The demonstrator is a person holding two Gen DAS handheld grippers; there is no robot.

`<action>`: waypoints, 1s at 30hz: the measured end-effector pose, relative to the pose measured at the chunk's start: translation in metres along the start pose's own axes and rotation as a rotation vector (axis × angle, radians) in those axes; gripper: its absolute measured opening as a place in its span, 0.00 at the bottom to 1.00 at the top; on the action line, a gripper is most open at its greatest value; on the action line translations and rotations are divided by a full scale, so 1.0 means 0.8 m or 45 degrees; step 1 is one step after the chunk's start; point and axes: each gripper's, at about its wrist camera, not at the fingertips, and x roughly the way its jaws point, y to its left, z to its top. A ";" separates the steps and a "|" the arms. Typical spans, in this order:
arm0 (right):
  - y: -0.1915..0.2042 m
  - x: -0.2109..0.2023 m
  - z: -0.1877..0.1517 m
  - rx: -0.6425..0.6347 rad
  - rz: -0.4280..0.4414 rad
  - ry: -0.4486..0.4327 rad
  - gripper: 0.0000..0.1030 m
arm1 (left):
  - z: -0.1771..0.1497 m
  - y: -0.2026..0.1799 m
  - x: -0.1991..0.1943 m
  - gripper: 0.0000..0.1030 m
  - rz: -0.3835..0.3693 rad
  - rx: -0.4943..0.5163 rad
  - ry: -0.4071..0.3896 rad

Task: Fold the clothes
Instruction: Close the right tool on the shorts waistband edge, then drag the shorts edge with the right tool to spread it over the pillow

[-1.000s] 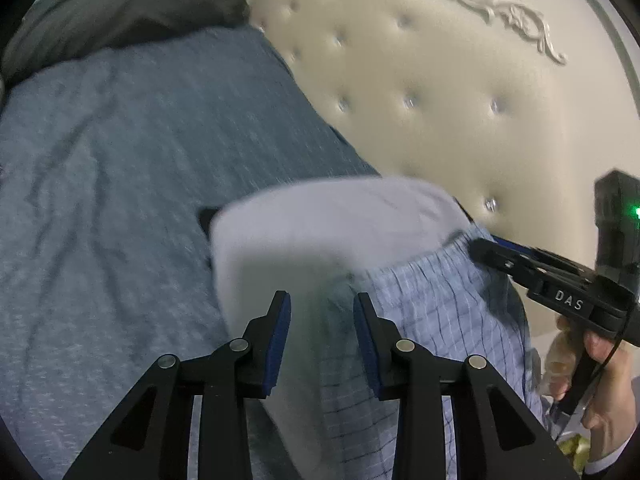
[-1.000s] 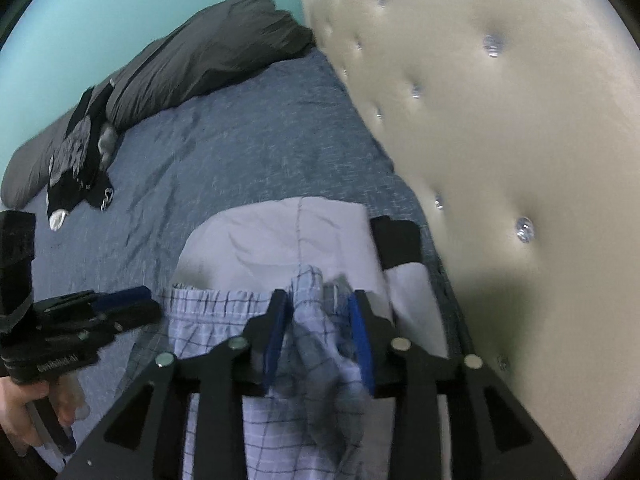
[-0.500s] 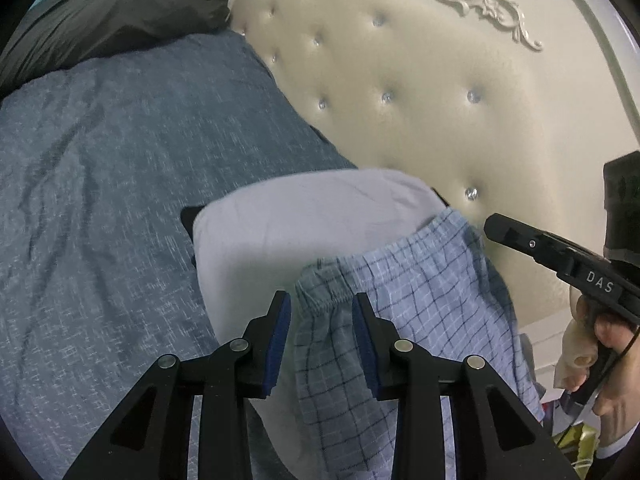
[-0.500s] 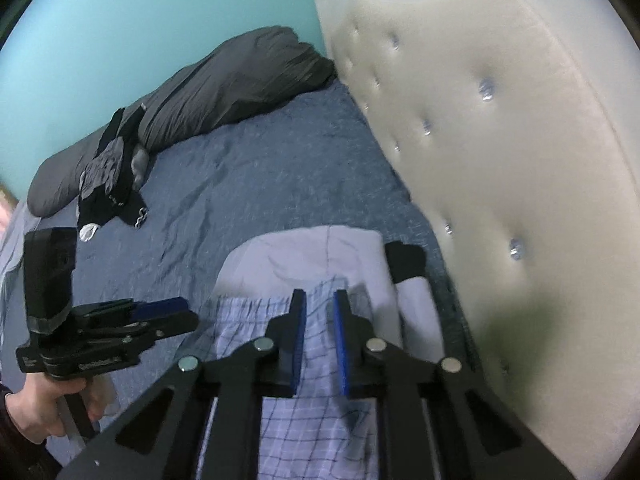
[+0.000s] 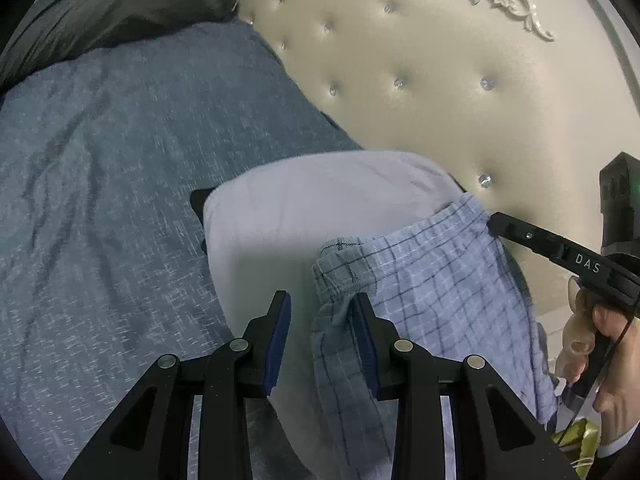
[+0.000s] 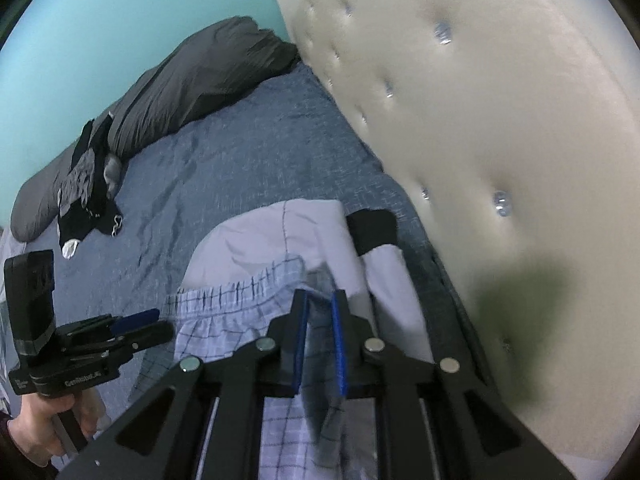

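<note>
Item: right gripper (image 6: 320,320), fingers clamped on plaid shorts (image 5: 432,280), waistband corner. Left gripper (image 5: 322,320), fingers apart, straddled the opposite corner, unpinched. Shorts lay on a folded white garment (image 5: 320,200) at twelve o'clock, bed (image 5: 120,160) beneath.

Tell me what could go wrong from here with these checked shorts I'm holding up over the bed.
1. The right tongs pinch only a thin bit of the checked shorts near the waistband, so the cloth may slip out.
2. The left tongs stand partly apart with a bunched fold at one pad; that side could drop and skew the fold.
3. The shorts hang over the pale folded garment, so setting them down may drag or rumple it.
</note>
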 end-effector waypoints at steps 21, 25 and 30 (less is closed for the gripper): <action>0.025 -0.133 -0.155 -0.121 -0.050 -0.061 0.13 | -0.085 -0.004 -0.110 0.34 -0.001 0.060 0.018; 0.044 -0.145 -0.176 -0.187 -0.086 -0.081 0.13 | -0.099 -0.005 -0.124 0.34 0.007 0.083 0.010; 0.063 -0.142 -0.192 -0.263 -0.101 -0.056 0.13 | -0.108 -0.004 -0.137 0.34 0.004 0.080 0.007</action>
